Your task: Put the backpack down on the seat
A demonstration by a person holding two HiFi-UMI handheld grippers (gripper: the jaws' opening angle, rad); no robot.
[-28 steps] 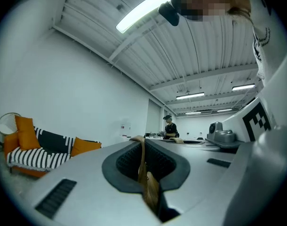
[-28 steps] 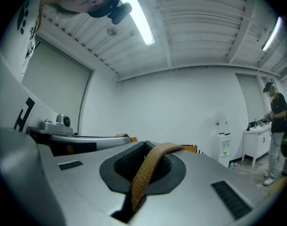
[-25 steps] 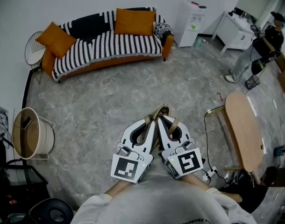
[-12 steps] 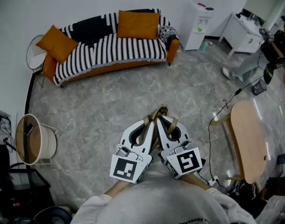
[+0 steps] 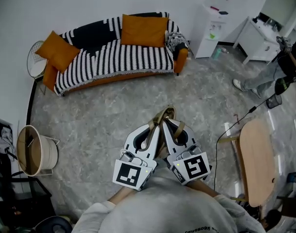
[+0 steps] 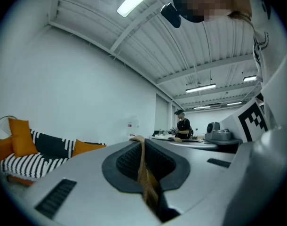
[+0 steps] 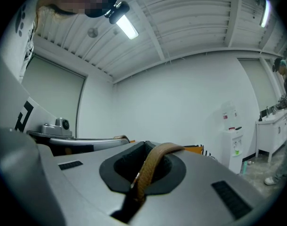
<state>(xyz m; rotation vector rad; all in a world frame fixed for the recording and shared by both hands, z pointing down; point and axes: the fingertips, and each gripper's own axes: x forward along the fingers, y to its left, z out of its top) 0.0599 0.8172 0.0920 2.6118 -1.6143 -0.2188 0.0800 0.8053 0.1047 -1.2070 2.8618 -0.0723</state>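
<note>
Only the backpack's tan straps show; the bag itself is hidden. In the head view both grippers are held side by side against the person's chest, tips pointing forward over the floor. My left gripper (image 5: 156, 124) is shut on one tan strap (image 5: 161, 116), which runs down between its jaws in the left gripper view (image 6: 144, 173). My right gripper (image 5: 167, 123) is shut on the other strap (image 7: 154, 160), which arches over its black pads. The seat, a black-and-white striped sofa (image 5: 114, 57) with orange cushions, stands well ahead against the far wall.
A wooden chair (image 5: 257, 161) stands to the right, with a black cable (image 5: 225, 130) trailing on the floor beside it. A round basket (image 5: 34, 149) sits at the left. A water dispenser (image 5: 213, 25), a white table (image 5: 257, 38) and a person (image 5: 279, 67) are at the far right.
The head view has swung slightly: the sofa sits a bit lower and further right, the chair further right. Both grippers keep their hold on the straps.
</note>
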